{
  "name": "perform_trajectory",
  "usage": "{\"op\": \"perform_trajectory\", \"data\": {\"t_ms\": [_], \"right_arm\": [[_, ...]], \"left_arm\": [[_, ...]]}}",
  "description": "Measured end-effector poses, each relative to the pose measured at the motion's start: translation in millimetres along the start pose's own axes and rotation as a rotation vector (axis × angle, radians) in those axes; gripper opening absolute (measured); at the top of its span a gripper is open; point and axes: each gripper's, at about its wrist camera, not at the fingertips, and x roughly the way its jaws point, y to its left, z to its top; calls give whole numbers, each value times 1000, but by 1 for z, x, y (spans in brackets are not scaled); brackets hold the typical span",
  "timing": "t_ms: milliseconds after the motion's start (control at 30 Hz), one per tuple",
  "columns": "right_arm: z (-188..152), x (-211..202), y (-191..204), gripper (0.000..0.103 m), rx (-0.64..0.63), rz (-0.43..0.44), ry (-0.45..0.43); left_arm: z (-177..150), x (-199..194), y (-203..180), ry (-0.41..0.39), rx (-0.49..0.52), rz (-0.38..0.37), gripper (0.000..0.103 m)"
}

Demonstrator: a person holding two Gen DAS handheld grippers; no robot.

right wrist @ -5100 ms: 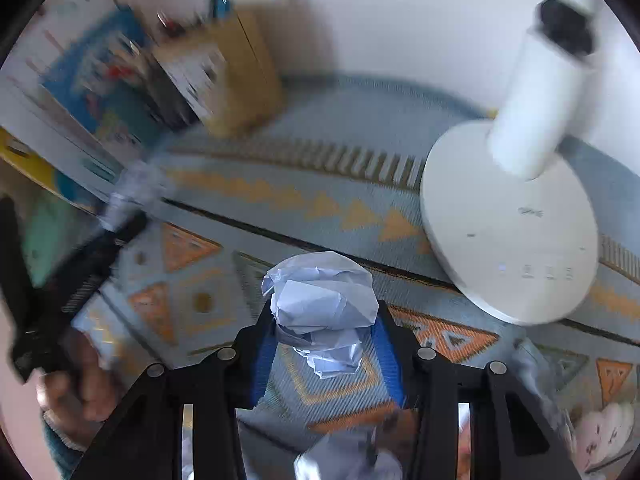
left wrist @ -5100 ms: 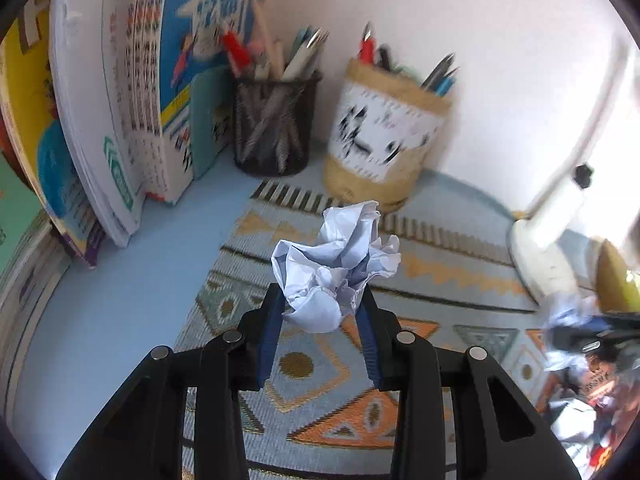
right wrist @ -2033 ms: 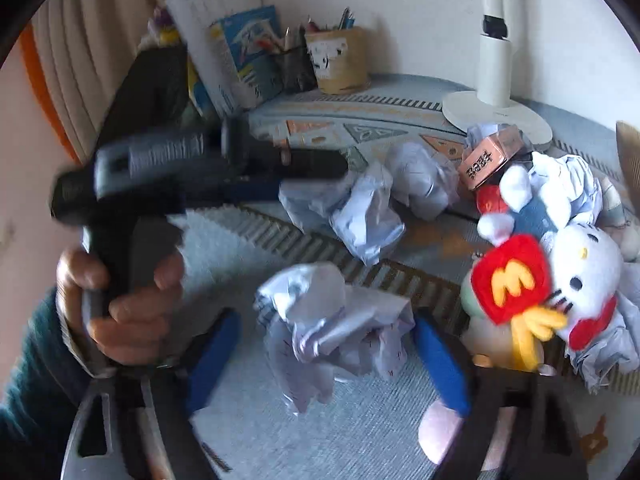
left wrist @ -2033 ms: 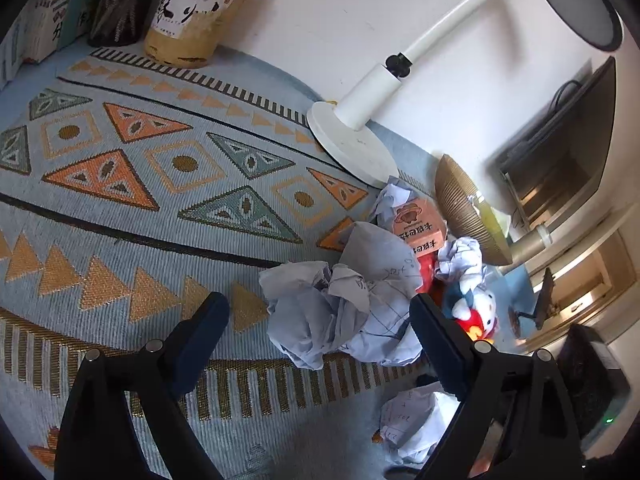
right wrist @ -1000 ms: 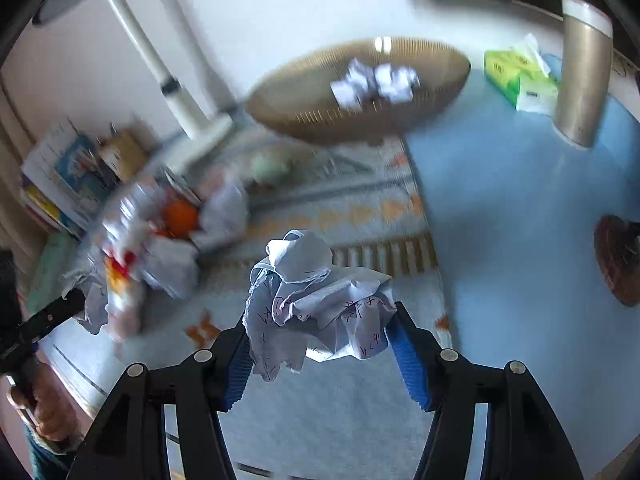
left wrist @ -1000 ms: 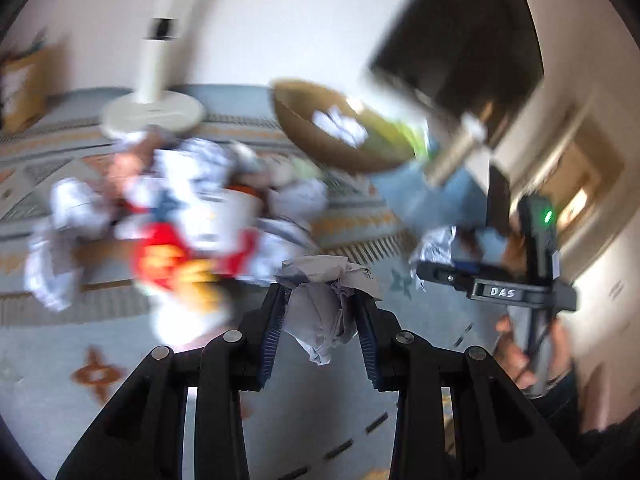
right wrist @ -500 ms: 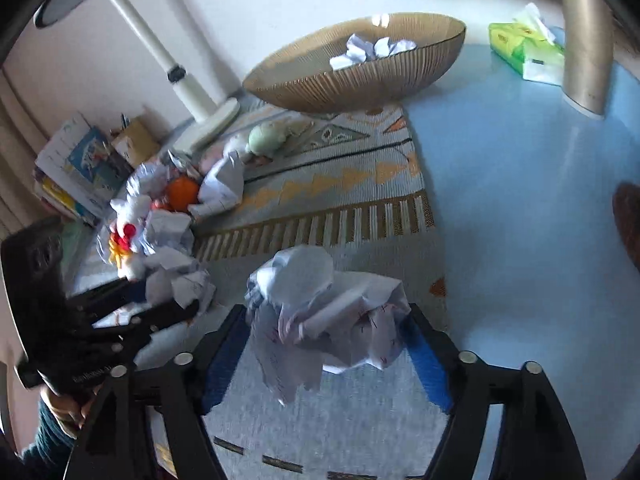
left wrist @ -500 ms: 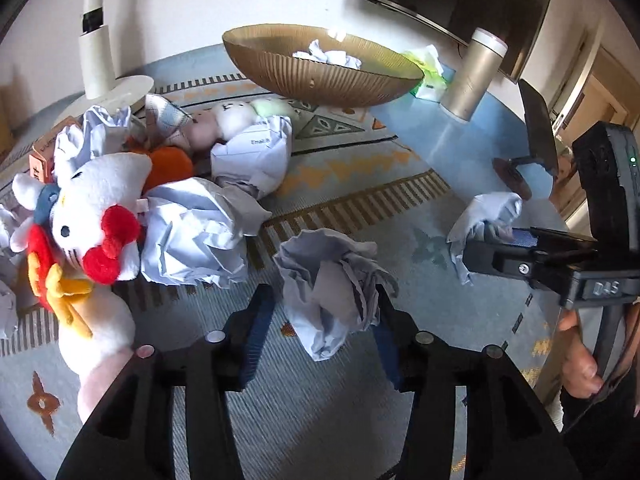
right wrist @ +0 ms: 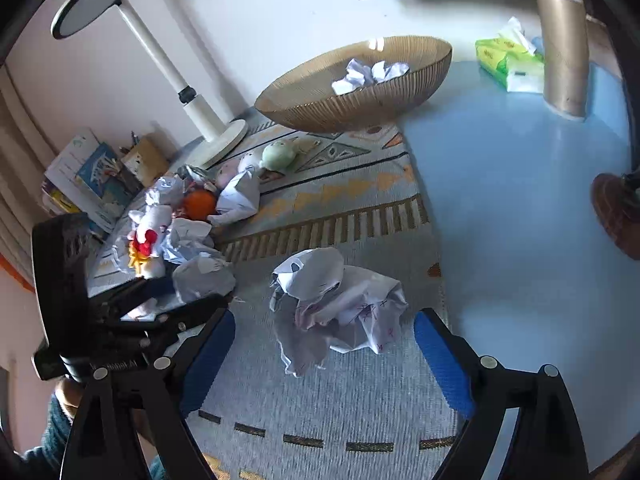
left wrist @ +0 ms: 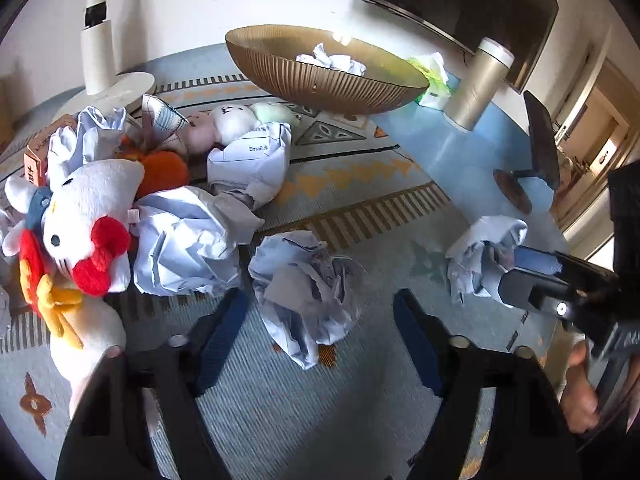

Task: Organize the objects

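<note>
Both paper balls, clamped a second ago, now lie free on the rug (right wrist: 320, 408): left gripper (left wrist: 320, 320) jaws opening around one (left wrist: 308, 296), right gripper (right wrist: 324, 344) jaws opening around the other (right wrist: 340, 304), apparently no longer touching.

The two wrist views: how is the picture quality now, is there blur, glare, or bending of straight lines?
Left wrist view: sharp, without motion blur; fisheye bends the television edge; a bright glint sits on the golden bowl rim. Right wrist view: also sharp; the desk lamp pole leans from distortion; window light glares softly on the blue tabletop; black corners frame both.
</note>
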Motion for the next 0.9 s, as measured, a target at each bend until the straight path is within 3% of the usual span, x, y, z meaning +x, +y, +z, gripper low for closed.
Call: {"op": "perform_trajectory", "data": {"t_ms": [33, 133, 167, 233, 267, 367, 500, 700, 800, 900], "right_arm": [[0, 1, 2, 90, -2, -6, -6], [1, 6, 10, 90, -13, -73, -14], [2, 10, 12, 90, -17, -93, -5], [3, 16, 13, 80, -23, -101, -3], [4, 20, 13, 68, -25, -106, 7], [5, 17, 14, 57, -40, -106, -16], [14, 5, 13, 54, -42, -90, -48], [84, -28, 5, 55, -17, -79, -174], [130, -25, -8, 55, 53, -88, -237], [162, -1, -21, 55, 113, -129, -239]], "left_arm": [[0, 1, -1, -1, 7, 13, 45], [0, 0, -4, -8, 14, 15, 41], [0, -1, -4, -13, 14, 4, 41], [-1, -7, -6, -25, 15, -5, 41], [0, -10, -6, -33, 17, -6, 41], [4, -20, -7, -54, 23, -11, 41], [22, -37, -6, -76, 20, -25, 41], [112, -59, -7, -131, 60, -17, 41], [160, -38, -1, -121, 54, 6, 41], [194, 4, 4, -83, 42, 31, 41]]}}
